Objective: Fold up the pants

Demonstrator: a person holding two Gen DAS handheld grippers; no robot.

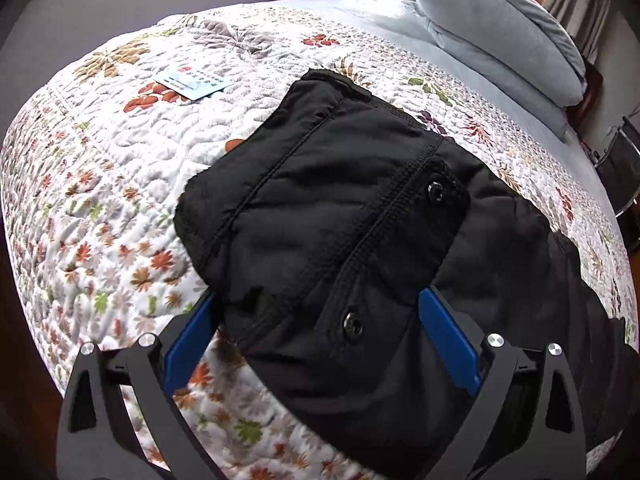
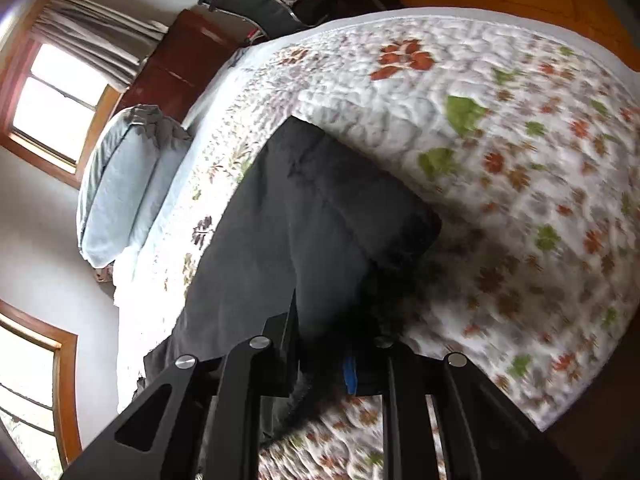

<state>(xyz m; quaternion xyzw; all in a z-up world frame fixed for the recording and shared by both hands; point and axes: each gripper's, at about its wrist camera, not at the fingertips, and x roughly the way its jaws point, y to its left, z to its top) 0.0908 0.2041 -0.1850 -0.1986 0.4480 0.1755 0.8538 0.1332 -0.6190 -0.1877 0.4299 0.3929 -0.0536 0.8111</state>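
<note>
The black pants (image 1: 352,216) lie folded in a thick bundle on the floral quilt (image 1: 104,184) of the bed, running from the centre of the left wrist view toward 4 o'clock. The left tool (image 1: 320,340) hangs over the near end of the bundle with its blue pads (image 1: 448,336) spread wide apart, one at 8 o'clock beside the fabric's edge and one at 5 o'clock over the cloth; neither pad presses on it. It points steeply down at the bed. In the right wrist view the right tool (image 2: 320,364) is clamped on a dark fold of the pants (image 2: 280,216), its fingers drawn nearly together, the view rolled sideways. The pants show raised seams and two black snap buttons (image 1: 436,191). A pale blue card (image 1: 194,84) lies on the quilt at 11 o'clock, well apart from the bundle. Light blue pillows (image 1: 500,36) are stacked at 1 o'clock.
</note>
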